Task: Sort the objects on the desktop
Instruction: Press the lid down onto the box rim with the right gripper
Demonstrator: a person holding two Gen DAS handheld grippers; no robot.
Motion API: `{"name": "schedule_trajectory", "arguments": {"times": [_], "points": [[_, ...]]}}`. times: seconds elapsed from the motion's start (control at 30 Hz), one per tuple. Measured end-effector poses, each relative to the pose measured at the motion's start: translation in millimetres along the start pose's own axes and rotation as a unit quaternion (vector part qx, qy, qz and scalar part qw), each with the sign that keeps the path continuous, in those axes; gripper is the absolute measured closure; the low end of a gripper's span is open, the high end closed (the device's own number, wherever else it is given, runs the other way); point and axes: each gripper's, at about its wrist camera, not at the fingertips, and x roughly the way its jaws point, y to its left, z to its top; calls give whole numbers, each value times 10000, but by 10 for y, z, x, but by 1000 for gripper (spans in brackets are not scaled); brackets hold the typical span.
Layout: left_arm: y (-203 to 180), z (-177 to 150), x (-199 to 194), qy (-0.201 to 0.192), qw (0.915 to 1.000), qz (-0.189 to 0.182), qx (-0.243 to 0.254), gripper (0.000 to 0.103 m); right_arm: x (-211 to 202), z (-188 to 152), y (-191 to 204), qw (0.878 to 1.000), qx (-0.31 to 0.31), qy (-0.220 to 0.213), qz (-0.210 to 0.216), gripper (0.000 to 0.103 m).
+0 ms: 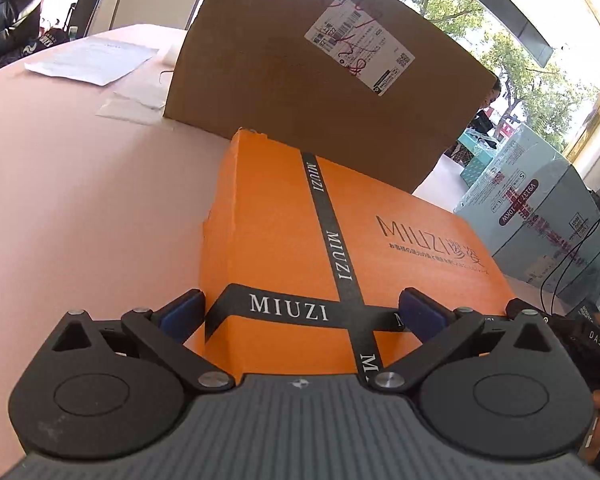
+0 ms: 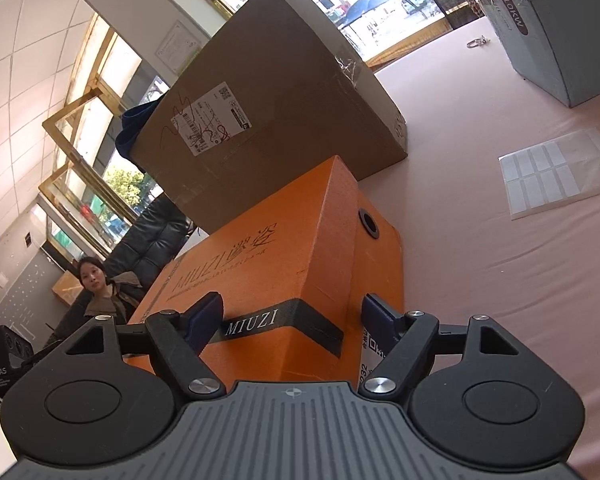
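Both tongs, left tongs (image 1: 300,312) and right tongs (image 2: 292,316), are spread wide around the near corners of the orange box (image 1: 300,220), which sits on the desk (image 1: 80,200) against the cardboard box (image 1: 320,60). No telling how far sorting's gotten.

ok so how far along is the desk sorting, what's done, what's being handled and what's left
Done: nothing clearly; no sorted group shows. In hand: the orange box sits on the pink table against the brown carton, with the left gripper and right gripper open around its near corners, pads not visibly clamping. Left: the loose papers, the label sheet and the pale blue boxes.
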Motion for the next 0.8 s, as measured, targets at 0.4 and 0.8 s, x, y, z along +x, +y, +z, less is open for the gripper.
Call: {"name": "schedule_trajectory", "arguments": {"times": [0.4,0.8], "points": [[-58,15,107,-147,9999,88,13,1,126,98,232,9986,-53,280,-452,48],[947,-22,-655,-666,9919,881,-620,4,1038,-190,1113,9931,-646,960,178,50]]}}
